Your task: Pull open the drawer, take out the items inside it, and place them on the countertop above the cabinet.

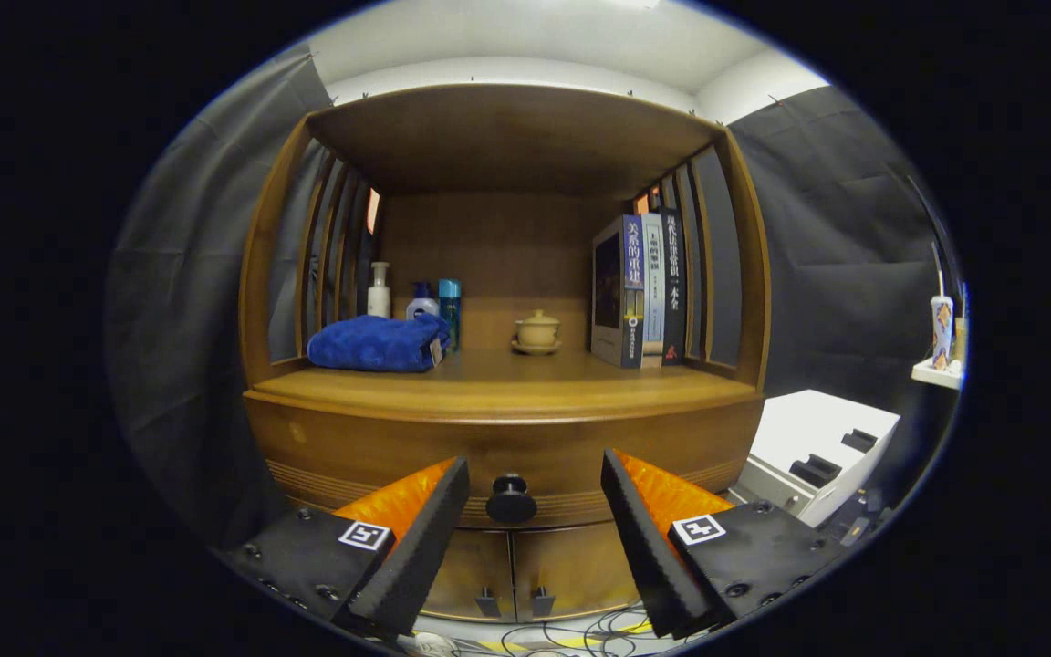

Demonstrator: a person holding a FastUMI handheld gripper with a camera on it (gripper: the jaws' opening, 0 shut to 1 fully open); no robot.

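Observation:
A wooden cabinet stands ahead with a shut drawer (379,456) under its countertop (507,388). The drawer's round dark knob (511,498) sits just beyond my fingers, in line with the gap between them. My gripper (535,474) is open, its fingers apart on either side of the knob and touching nothing. What lies inside the drawer is hidden.
On the countertop lie a folded blue towel (378,343), three bottles (416,301), a small lidded teacup (536,330) and upright books (639,290). Two lower cabinet doors (512,566) are shut. A white box (817,452) stands to the right; cables (571,634) trail on the floor.

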